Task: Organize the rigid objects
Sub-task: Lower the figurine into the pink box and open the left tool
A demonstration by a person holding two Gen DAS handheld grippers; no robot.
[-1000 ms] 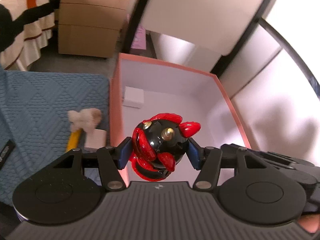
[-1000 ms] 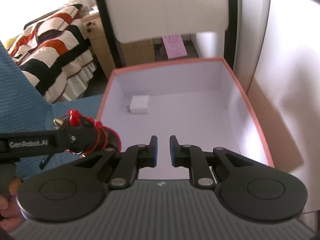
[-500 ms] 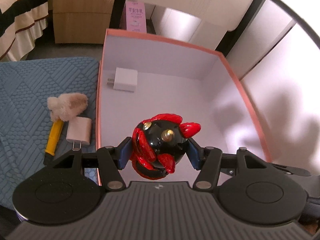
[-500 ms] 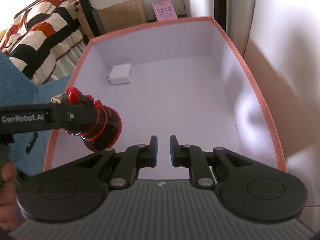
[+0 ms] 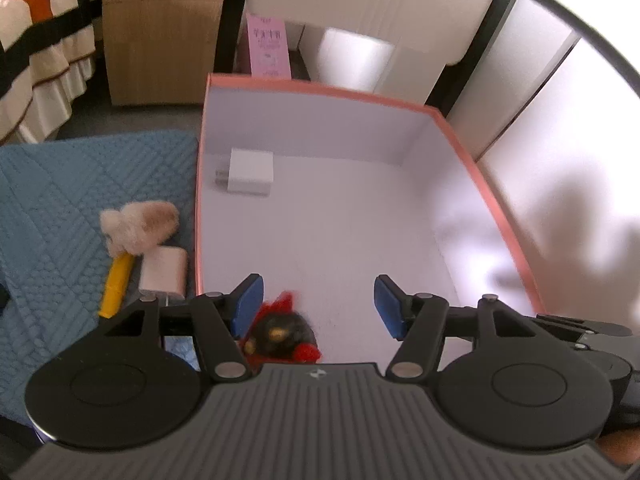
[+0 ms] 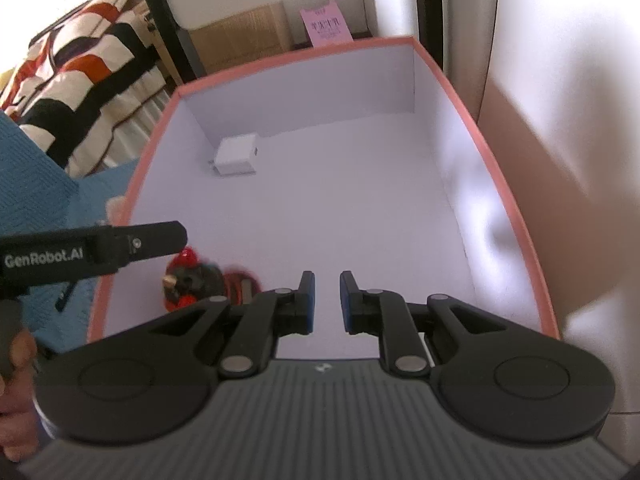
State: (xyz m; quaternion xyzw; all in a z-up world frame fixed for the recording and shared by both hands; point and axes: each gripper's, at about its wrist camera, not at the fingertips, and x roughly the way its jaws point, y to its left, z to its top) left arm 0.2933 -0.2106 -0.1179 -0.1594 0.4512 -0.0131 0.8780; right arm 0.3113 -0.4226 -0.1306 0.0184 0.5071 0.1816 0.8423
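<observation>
Figurine [image 5: 282,334] in box [image 5: 496,208], below left hand-held gripper [image 5: 319,303] | jaws apart, just opened

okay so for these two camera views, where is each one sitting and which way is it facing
Left wrist: sits on the left gripper, angled down into the pink-rimmed box; its open fingers, the red and black toy released below them, blue mat alongside.
Right wrist: sits on the right gripper, angled down into the same box; its shut, empty fingers, plus the left gripper's finger and a hand.
Shared: box, toy, white charger.
</observation>
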